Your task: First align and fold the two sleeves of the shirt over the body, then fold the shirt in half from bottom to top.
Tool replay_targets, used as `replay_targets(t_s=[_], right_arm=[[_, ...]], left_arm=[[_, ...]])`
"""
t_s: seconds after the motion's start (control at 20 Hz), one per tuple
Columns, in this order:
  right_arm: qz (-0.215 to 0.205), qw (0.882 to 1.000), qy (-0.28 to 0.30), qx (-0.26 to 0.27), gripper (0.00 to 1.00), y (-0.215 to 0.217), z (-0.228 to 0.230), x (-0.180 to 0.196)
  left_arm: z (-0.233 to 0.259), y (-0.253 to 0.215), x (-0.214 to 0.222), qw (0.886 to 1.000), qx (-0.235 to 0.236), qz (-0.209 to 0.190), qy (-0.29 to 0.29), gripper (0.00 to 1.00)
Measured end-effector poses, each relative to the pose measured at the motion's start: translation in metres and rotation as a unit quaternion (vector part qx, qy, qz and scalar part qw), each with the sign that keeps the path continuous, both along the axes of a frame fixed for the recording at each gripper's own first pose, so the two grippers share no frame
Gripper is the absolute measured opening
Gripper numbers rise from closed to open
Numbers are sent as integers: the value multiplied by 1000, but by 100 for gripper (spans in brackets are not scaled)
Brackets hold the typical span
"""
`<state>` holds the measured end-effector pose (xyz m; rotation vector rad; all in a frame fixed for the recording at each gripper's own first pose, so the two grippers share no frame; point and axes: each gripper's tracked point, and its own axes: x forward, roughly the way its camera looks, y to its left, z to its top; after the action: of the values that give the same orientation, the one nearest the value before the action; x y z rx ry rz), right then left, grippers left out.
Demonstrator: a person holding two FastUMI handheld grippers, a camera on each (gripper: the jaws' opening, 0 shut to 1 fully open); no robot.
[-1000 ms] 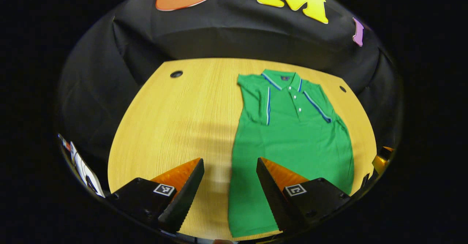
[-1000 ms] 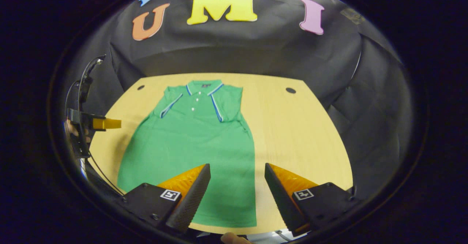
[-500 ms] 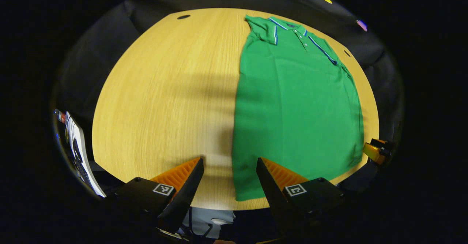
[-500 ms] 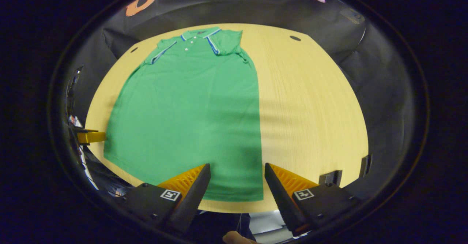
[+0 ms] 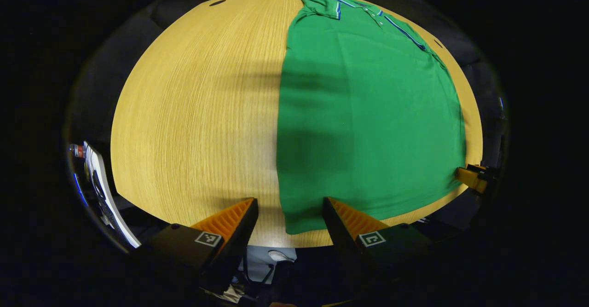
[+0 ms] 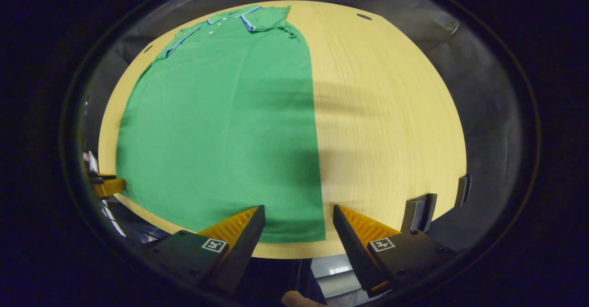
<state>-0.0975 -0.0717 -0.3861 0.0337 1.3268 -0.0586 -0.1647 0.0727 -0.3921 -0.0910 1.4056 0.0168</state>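
I hold both the left gripper (image 5: 289, 210) and right gripper (image 6: 298, 215) released at the shirt (image 6: 221, 123) hem corners, low in frame, ready to pinch them for the bottom-to-top fold.

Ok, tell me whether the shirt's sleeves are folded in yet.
Folded: both sleeves lie over the shirt; its body is spread flat, unhalved.
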Motion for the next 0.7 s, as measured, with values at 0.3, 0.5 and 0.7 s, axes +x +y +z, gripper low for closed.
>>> replay_targets(t_s=[0.3, 0.5, 0.7], right_arm=[[0, 998, 52, 17, 95, 0, -3, 1], [3, 997, 79, 18, 88, 3, -2, -1], [10, 996, 85, 17, 85, 8, 0, 2]], left_arm=[[-1, -3, 4, 998, -4, -3, 61, 94], [-3, -6, 6, 998, -2, 0, 59, 94], [1, -12, 9, 998, -2, -20, 63, 85]])
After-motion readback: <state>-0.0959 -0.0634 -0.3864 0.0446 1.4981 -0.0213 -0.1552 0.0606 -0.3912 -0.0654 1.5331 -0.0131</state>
